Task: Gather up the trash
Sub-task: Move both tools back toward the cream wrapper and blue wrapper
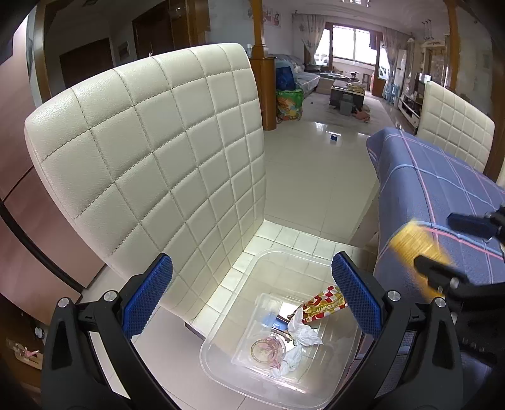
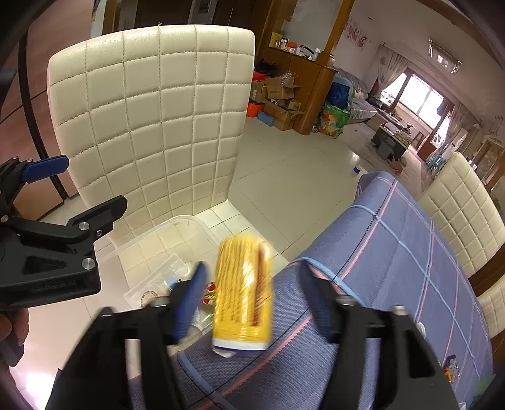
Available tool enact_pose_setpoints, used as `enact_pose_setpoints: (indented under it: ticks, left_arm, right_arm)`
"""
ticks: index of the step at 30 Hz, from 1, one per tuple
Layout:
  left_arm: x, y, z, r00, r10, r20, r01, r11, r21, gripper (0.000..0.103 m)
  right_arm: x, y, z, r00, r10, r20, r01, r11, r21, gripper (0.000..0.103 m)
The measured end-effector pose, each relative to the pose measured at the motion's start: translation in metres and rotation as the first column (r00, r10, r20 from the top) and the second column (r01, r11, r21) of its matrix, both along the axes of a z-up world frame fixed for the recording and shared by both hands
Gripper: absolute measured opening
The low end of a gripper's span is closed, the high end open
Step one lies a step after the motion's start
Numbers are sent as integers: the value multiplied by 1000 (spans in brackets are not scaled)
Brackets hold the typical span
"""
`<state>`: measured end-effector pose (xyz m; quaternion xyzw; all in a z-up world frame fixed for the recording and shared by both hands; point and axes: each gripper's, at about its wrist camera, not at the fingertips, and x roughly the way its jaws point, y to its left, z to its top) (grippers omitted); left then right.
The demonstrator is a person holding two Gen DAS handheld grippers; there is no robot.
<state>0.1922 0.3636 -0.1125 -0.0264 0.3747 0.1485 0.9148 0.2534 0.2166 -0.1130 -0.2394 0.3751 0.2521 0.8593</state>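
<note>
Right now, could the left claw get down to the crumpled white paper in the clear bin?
Probably yes: the left claw hangs open above the clear bin, with nothing covering the crumpled white paper.

Place: my home, dining corner open to the lounge.
Signs: chair (image 1: 151, 151), clothed table (image 1: 442, 205), sofa (image 1: 303, 75), curtains (image 1: 312, 28).

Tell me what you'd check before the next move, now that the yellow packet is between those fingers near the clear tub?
1. Right gripper open: ok; fingers clear of the yellow packet.
2. Packet heading into the clear tub: cannot tell; it is blurred, at the edge of the blue checked tablecloth.
3. Tub seated on the white chair: ok.
4. Earlier trash inside: ok; red-and-yellow wrapper and crumpled tissue are in it.
5. Left gripper free: ok, open and empty.
</note>
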Motion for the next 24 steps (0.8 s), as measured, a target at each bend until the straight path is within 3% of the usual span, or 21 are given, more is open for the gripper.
enact_pose_setpoints:
  ticks: [4, 14, 20, 24]
  left_arm:
    - [0, -4, 3, 1000, -5, 1, 5, 1000, 2, 99]
    - [15, -62, 19, 993, -116, 6, 116, 993, 17, 99]
    - [22, -134, 26, 971, -238, 3, 238, 971, 21, 99]
    - [25, -192, 25, 943, -333, -13, 333, 943, 24, 99]
  right_arm:
    - [-3, -10, 9, 998, -27, 64, 27, 1000, -3, 76]
    - [3, -97, 14, 983, -183, 25, 182, 983, 23, 76]
    - [-5, -188, 13, 940, -340, -6, 340, 939, 55, 76]
    - [-20, -254, 10, 896, -444, 1, 443, 894, 62, 76]
